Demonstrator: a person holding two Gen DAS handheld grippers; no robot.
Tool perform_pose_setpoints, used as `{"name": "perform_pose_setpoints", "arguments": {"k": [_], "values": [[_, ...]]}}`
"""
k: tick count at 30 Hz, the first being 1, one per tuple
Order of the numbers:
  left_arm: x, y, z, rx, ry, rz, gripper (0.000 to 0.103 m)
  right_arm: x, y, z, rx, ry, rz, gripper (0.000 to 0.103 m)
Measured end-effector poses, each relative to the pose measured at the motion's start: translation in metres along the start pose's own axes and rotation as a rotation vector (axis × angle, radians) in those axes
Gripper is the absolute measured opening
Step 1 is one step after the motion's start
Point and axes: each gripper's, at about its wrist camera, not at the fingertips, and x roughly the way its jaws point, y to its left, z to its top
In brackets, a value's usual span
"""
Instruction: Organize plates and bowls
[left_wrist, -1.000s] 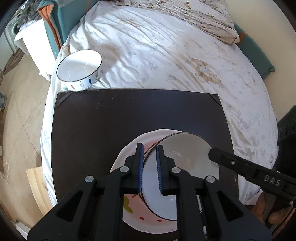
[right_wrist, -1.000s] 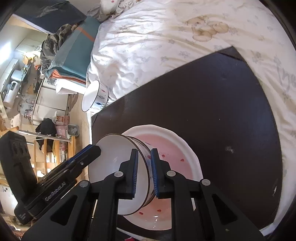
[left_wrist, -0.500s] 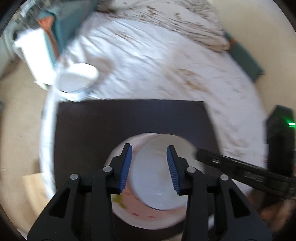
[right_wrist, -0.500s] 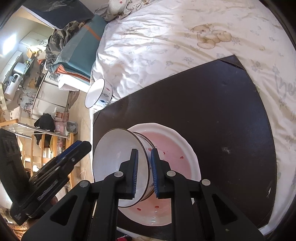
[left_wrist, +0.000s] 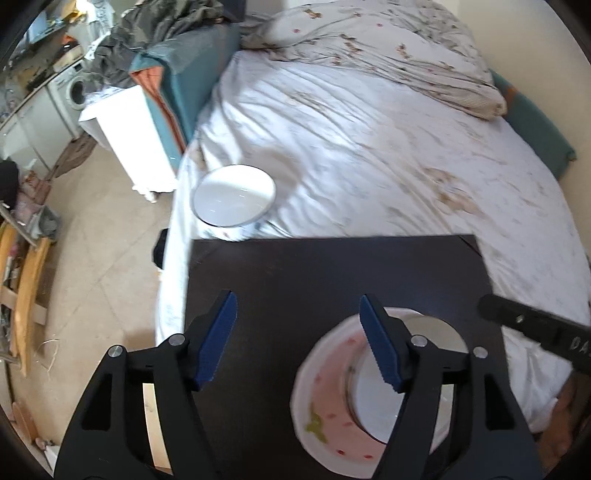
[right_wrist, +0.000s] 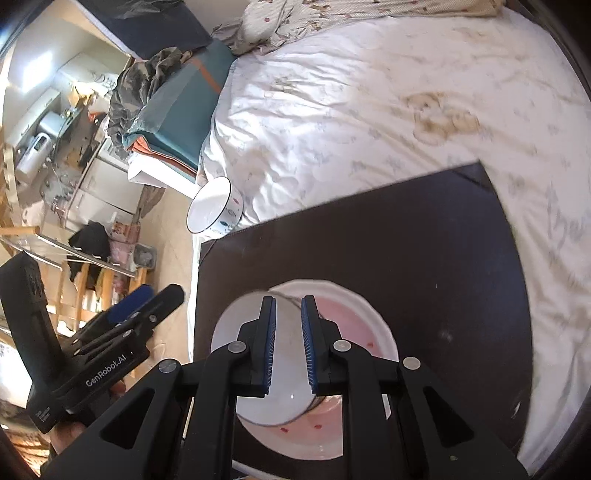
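A white bowl with a dark rim (left_wrist: 373, 402) (right_wrist: 247, 387) sits inside a pink strawberry-print plate (left_wrist: 325, 410) (right_wrist: 354, 314) on a dark mat (left_wrist: 332, 273) (right_wrist: 406, 236). My left gripper (left_wrist: 299, 343) is wide open, lifted up and left of the plate, holding nothing. My right gripper (right_wrist: 288, 343) is above the bowl with its jaws slightly apart and the bowl's rim not between them. A second white bowl with a dark rim (left_wrist: 233, 201) (right_wrist: 212, 212) sits on the bed beyond the mat's far left corner.
The mat lies on a white bedsheet (left_wrist: 369, 147). A rumpled quilt (left_wrist: 406, 55) lies at the bed's head. A white cabinet (left_wrist: 125, 133) with folded teal bedding (left_wrist: 177, 77) stands left of the bed, with floor beside it. Wooden furniture (left_wrist: 22, 280) stands at far left.
My left gripper let go of the bowl, opened wide and pulled back up and to the left. My right gripper opened off the bowl's rim and lifted. The bowl rests in the plate.
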Motion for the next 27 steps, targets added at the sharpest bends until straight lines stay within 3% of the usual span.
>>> {"name": "perform_pose_setpoints", "arguments": {"k": [2, 4, 5, 6, 9, 13, 15, 20, 23, 27], "values": [[0.007, 0.011, 0.007, -0.018, -0.001, 0.022, 0.069, 0.004, 0.008, 0.013, -0.008, 0.005, -0.023, 0.019], [0.016, 0.028, 0.014, -0.052, 0.008, 0.046, 0.070, 0.009, 0.014, 0.024, -0.014, 0.013, -0.040, 0.032], [0.018, 0.037, 0.017, -0.072, 0.007, 0.054, 0.070, 0.012, 0.020, 0.031, -0.018, 0.016, -0.042, 0.059], [0.020, 0.047, 0.020, -0.100, 0.003, 0.064, 0.070, 0.017, 0.027, 0.039, -0.025, 0.009, -0.042, 0.077], [0.033, 0.087, 0.033, -0.215, 0.008, 0.090, 0.070, 0.032, 0.047, 0.056, -0.057, 0.011, -0.074, 0.077], [0.055, 0.132, 0.052, -0.315, 0.013, 0.096, 0.070, 0.064, 0.069, 0.079, -0.055, 0.057, -0.052, 0.077], [0.068, 0.145, 0.057, -0.347, 0.027, 0.070, 0.070, 0.081, 0.078, 0.088, -0.058, 0.073, -0.087, 0.077], [0.113, 0.157, 0.074, -0.385, 0.095, 0.003, 0.068, 0.140, 0.090, 0.109, -0.045, 0.158, -0.142, 0.075], [0.140, 0.156, 0.082, -0.389, 0.138, -0.038, 0.049, 0.177, 0.089, 0.117, -0.017, 0.180, -0.183, 0.067], [0.168, 0.151, 0.089, -0.408, 0.185, -0.054, 0.047, 0.221, 0.083, 0.119, 0.053, 0.249, -0.158, 0.054]]}}
